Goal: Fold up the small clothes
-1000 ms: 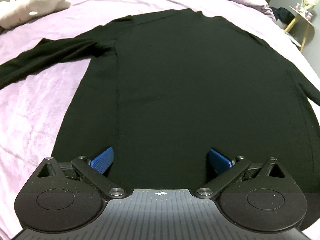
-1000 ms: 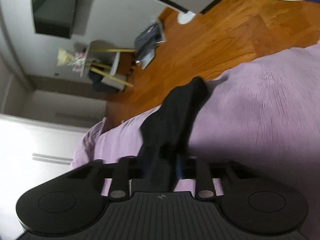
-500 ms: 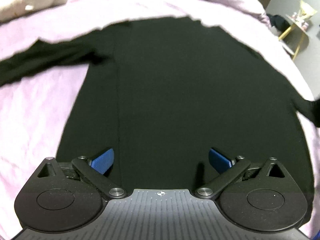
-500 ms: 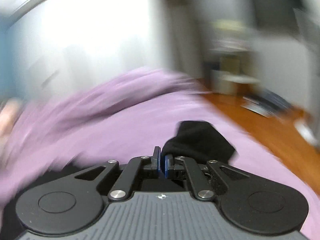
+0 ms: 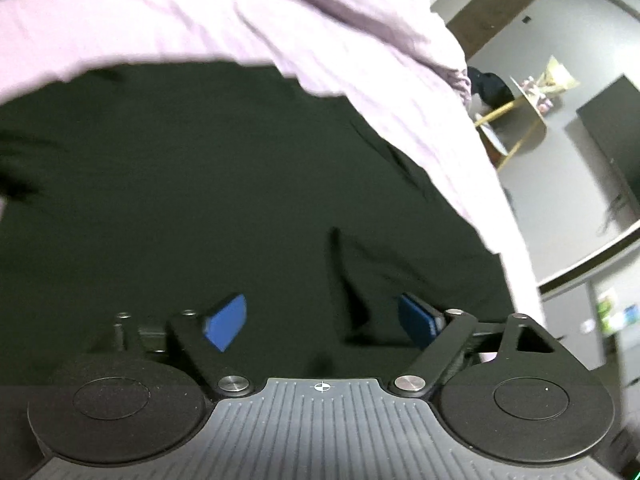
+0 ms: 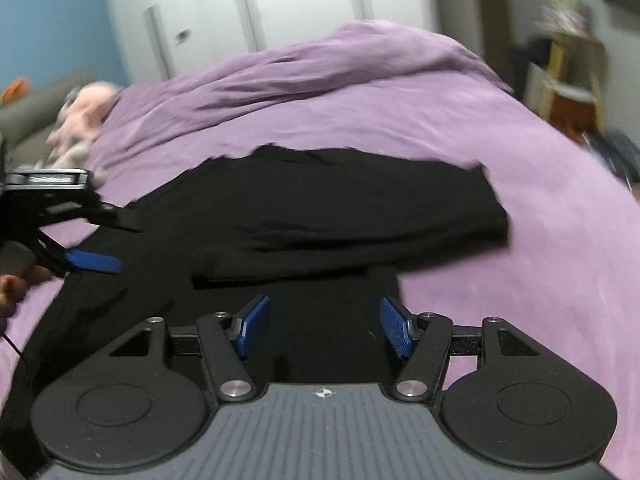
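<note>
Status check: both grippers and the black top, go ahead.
Left gripper open, empty, low over the black top. Right gripper open, empty. Right sleeve lies folded across the body on the purple bedspread. Nothing in the way.

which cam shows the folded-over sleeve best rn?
Right wrist: the sleeve lies across the black top, outline clear against the purple bedding. Left wrist is too close; only a dark crease shows.
</note>
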`<act>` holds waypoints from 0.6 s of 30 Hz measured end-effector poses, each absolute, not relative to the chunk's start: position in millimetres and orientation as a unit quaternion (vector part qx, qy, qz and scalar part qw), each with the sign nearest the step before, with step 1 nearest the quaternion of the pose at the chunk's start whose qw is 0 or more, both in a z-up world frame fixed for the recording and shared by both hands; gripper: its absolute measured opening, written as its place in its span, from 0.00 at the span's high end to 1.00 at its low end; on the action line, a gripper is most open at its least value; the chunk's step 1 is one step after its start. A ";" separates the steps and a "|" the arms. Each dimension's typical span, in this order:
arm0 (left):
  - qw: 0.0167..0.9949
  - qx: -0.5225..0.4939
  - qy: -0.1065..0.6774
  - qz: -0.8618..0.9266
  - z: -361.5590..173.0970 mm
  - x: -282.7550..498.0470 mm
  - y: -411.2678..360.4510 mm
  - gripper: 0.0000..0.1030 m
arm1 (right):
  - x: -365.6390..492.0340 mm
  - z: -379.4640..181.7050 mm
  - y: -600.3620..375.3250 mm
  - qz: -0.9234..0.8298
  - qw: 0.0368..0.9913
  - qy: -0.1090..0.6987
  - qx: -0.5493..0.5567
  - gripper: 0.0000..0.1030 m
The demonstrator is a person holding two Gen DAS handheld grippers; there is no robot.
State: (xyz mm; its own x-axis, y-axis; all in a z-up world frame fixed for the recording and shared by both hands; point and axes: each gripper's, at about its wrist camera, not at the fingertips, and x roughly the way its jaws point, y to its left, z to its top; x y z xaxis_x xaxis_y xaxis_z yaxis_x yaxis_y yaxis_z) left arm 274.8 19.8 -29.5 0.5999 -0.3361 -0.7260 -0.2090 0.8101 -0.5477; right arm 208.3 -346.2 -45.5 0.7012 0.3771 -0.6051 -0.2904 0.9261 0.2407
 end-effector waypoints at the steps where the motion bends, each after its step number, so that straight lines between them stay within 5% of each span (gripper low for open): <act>1: 0.830 -0.322 0.454 -0.043 -35.7 286.0 15.1 0.23 | 207.5 -48.8 -354.1 0.173 0.919 0.344 0.081 0.41; 9: 0.800 -0.353 0.481 -0.058 -68.2 328.8 -11.3 0.45 | 206.1 -63.1 -389.8 0.138 0.909 0.358 0.166 0.41; 13: 0.790 -0.360 0.494 -0.045 -77.5 336.6 -13.0 0.92 | 211.3 -59.9 -392.6 0.128 0.913 0.350 0.166 0.41; 18: 0.807 -0.347 0.475 -0.052 -61.1 332.7 -1.2 0.95 | 214.8 -42.8 -386.9 0.114 0.929 0.323 0.137 0.40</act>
